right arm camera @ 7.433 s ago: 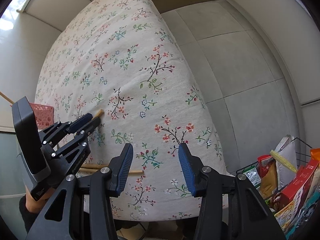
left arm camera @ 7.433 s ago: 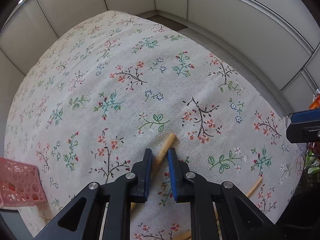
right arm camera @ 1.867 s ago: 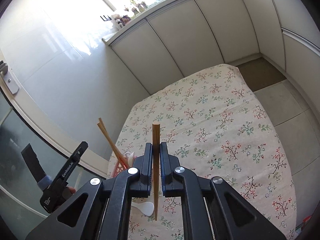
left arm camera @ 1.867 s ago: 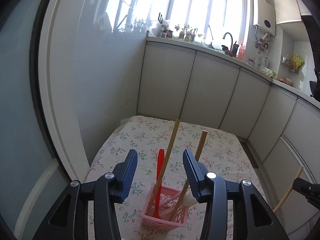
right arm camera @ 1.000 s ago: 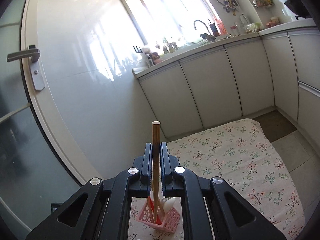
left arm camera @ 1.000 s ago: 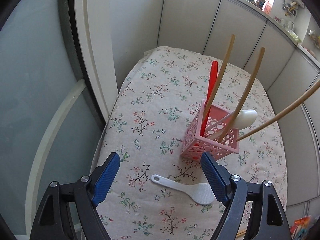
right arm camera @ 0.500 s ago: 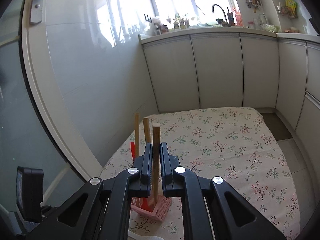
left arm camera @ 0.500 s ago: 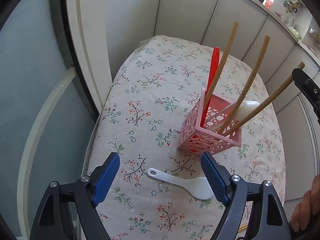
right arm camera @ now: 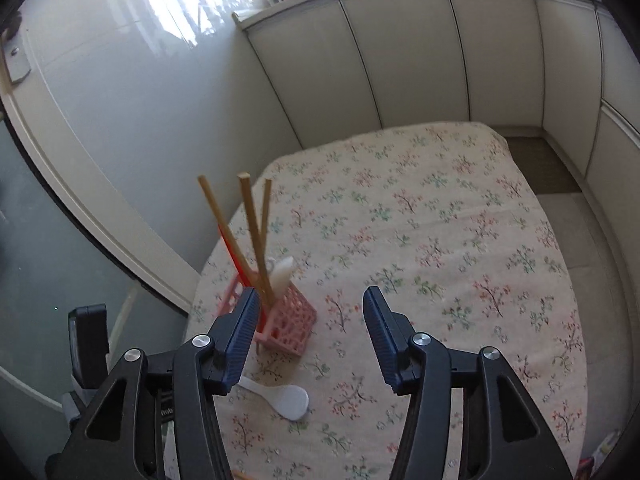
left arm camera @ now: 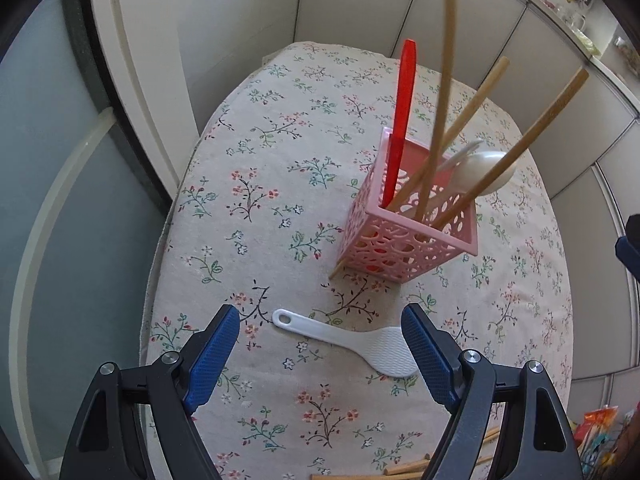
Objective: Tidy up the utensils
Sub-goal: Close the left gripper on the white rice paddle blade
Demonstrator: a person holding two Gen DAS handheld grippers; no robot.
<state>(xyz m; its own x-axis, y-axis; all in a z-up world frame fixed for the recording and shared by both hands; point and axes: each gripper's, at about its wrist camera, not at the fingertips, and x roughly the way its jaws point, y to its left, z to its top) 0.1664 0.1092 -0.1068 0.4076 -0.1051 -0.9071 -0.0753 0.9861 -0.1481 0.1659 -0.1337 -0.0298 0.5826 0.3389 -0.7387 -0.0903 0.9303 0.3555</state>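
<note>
The pink basket is standing on the flowered cloth, and everything here is placed from it. The left gripper is hanging over the cloth on the near side of the basket, its blue pads wide apart and holding nothing. A white rice paddle is lying flat just in front of the basket, in the gap under those open pads but not touching them. Inside the basket three wooden sticks are leaning out in different ways, next to a red spatula and a white spoon resting against the far rim. One stick looks blurred, so it may be wobbling. The right gripper is sitting above and to the right of the basket, its jaws are opening, and nothing is between them. In its view its left pad is covering part of the basket's near corner. More wooden sticks are lying on the cloth well away from the basket, at the near edge behind the left gripper. Pale cupboard doors are running behind the basket, and a glass door is standing off to its left.
</note>
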